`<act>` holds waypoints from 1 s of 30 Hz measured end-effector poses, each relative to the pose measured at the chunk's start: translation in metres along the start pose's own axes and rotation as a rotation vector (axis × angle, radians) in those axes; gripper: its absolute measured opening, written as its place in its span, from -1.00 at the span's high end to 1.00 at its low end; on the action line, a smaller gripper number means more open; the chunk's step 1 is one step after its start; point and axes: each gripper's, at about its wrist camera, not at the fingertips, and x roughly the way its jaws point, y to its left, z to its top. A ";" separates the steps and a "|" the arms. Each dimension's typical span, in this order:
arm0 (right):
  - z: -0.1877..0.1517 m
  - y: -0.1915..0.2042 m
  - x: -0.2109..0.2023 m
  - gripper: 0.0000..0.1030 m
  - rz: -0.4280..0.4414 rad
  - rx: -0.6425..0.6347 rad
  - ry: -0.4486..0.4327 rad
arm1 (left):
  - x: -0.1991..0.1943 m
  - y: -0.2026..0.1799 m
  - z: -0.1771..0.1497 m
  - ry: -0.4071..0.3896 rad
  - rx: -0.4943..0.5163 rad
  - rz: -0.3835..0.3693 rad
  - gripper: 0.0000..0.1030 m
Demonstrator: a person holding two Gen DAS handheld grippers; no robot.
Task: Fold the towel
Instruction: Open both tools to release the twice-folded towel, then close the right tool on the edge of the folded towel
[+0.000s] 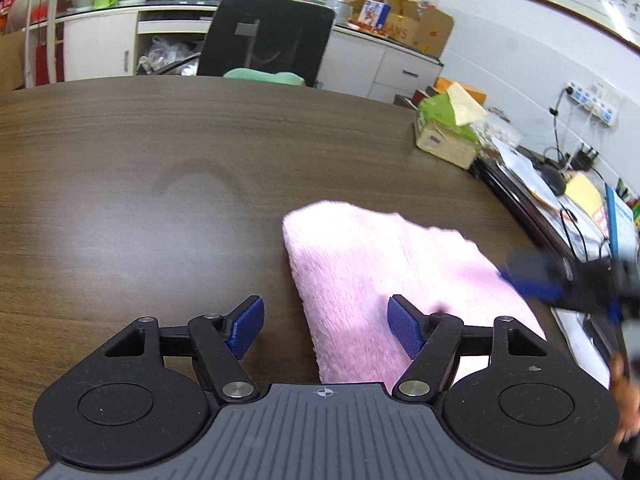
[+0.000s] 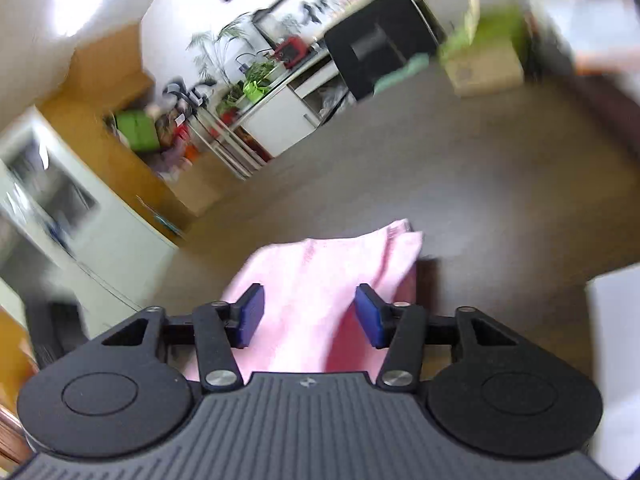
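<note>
A fluffy pink towel (image 1: 384, 272) lies folded on the dark wooden table (image 1: 160, 184). My left gripper (image 1: 326, 330) stands open at the towel's near left edge: its right pad is over the towel, its left pad over bare wood. In the left wrist view the right gripper (image 1: 532, 280) shows as a blurred dark shape at the towel's right side. In the right wrist view the right gripper (image 2: 310, 316) is open above the pink towel (image 2: 320, 280), nothing pinched between its pads. That view is tilted and motion-blurred.
A green-topped cardboard tissue box (image 1: 448, 132) sits at the table's far right. Papers, cables and a black tray (image 1: 560, 208) crowd the right edge. A black office chair (image 1: 268, 36) stands behind the table. White paper (image 2: 616, 344) lies at the right in the right wrist view.
</note>
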 end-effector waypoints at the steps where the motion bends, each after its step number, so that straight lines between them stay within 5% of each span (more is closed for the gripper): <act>1: 0.004 -0.004 0.005 0.02 -0.014 0.020 0.010 | 0.001 -0.001 -0.001 -0.001 0.005 0.002 -0.39; 4: 0.005 -0.007 0.014 0.09 0.005 0.031 0.022 | 0.001 -0.002 -0.001 -0.006 0.005 0.004 -0.43; 6: 0.006 -0.005 0.022 0.31 0.012 0.015 0.037 | 0.001 -0.002 -0.002 -0.009 0.004 0.005 -0.48; 8: 0.006 -0.002 0.026 0.78 0.006 0.005 0.041 | 0.001 -0.003 -0.002 -0.012 0.004 0.007 -0.49; 17: -0.002 0.022 -0.002 0.88 -0.026 -0.113 -0.057 | 0.001 -0.006 -0.003 -0.023 0.007 0.014 -0.60; 30: 0.002 -0.018 0.003 0.58 -0.033 0.061 0.005 | 0.003 -0.012 -0.007 -0.023 0.030 0.024 -0.65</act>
